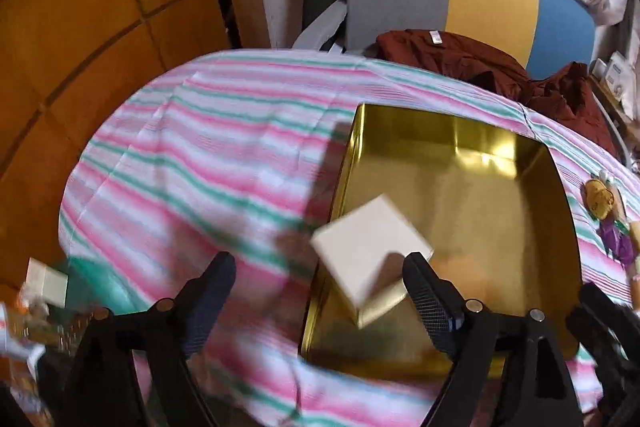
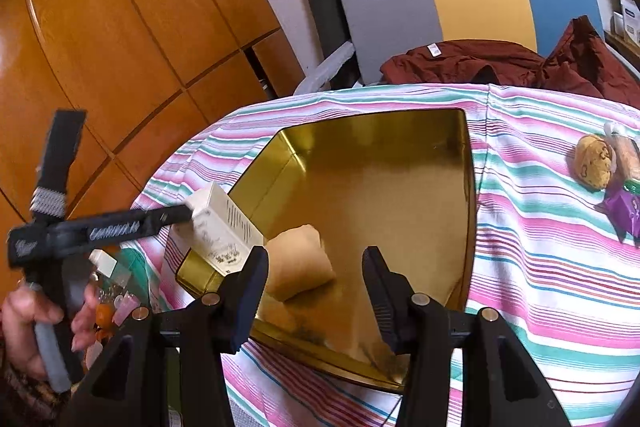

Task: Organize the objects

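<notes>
Two views are given. From the left wrist, a cream carton (image 1: 370,247) is seen tilted over the near left rim of a gold tin (image 1: 472,147); its long axis cannot be judged through the blur. The left gripper (image 1: 320,281) has its jaws spread wide, and only the right finger seems to touch the carton, so a grip cannot be told. A striped cloth (image 1: 208,147) covers the table.

From the right wrist, the same carton (image 2: 222,231) is seen slanted, its long axis running from upper left to lower right, low end over the tin's (image 2: 360,125) left wall. The left gripper (image 2: 192,217) meets its upper end. A tan roll (image 2: 298,261) lies inside the tin (just beside the carton). The right gripper (image 2: 316,273) hovers with jaws released, holding nothing. A brown plush (image 2: 594,165) and purple wrapper (image 2: 624,213) lie well apart, at right.
</notes>
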